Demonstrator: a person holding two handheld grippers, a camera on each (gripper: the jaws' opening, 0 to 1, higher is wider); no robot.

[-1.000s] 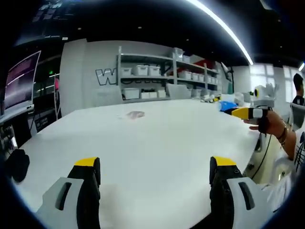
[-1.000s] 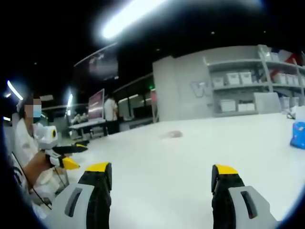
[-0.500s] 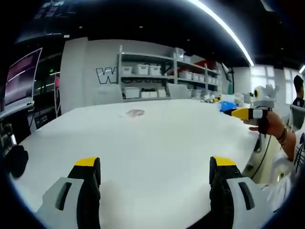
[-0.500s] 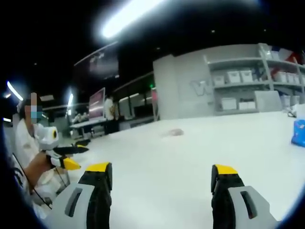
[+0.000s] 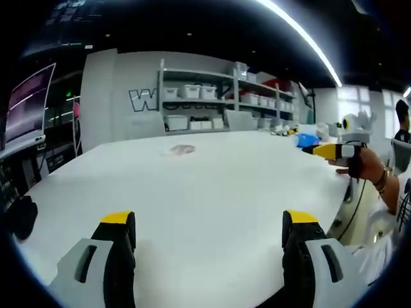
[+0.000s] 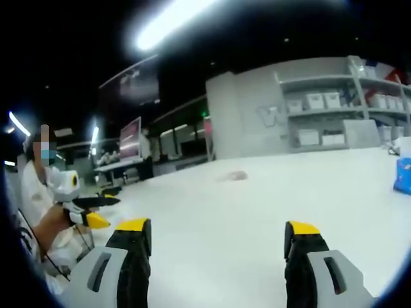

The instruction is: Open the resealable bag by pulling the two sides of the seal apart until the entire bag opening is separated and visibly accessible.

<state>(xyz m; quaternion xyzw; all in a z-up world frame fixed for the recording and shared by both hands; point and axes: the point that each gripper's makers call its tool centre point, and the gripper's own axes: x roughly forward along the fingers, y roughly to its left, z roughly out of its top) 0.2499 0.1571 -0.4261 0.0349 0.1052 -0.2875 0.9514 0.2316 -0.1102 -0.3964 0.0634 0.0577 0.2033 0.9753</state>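
Fingers [image 5: 119,221] spread; bag [image 5: 182,150] (small, flat) untouched.

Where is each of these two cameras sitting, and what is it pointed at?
Left gripper view: rides the left tongs, facing across the white table; the person's hand shows at right.
Right gripper view: rides the right tongs, facing the same table; the left tongs appear at left.
Shared: the small bag far off, and the shelves.
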